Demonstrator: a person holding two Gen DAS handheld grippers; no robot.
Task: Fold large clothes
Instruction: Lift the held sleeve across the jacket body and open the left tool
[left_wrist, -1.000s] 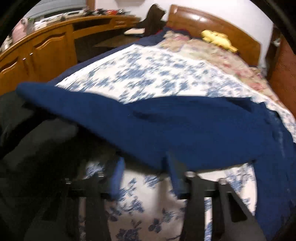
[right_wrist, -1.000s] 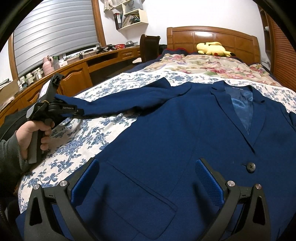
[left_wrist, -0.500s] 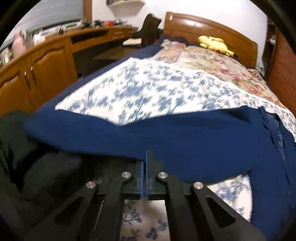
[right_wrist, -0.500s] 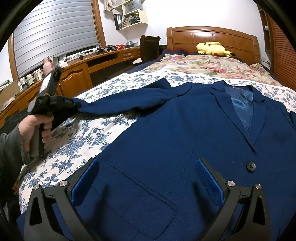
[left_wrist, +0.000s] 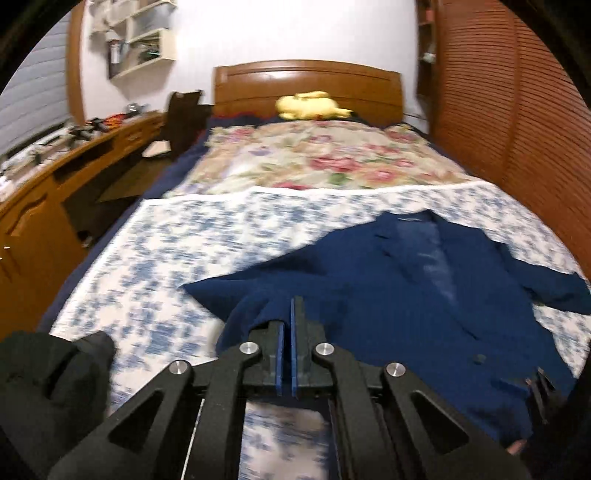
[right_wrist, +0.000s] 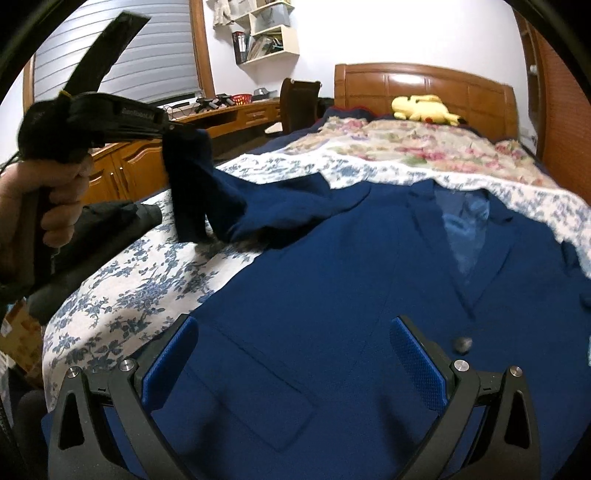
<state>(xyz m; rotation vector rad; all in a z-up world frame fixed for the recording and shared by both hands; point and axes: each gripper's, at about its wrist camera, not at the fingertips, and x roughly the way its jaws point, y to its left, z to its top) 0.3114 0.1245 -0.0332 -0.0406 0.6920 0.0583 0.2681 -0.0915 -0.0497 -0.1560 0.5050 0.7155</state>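
Observation:
A navy blue jacket lies face up on the bed, collar toward the headboard; it also shows in the left wrist view. My left gripper is shut on the end of the jacket's sleeve. In the right wrist view the left gripper holds that sleeve lifted above the bed, its cuff hanging down. My right gripper is open and empty, low over the jacket's lower front beside a pocket and a button.
The bed has a blue-and-white floral sheet and a pink floral quilt farther back. A yellow plush toy lies by the wooden headboard. A wooden desk and cabinets run along the left. A slatted wooden wall is on the right.
My left gripper closed on the sleeve end, then lifted it and carried it right, toward the jacket body. My right gripper stayed open and still.

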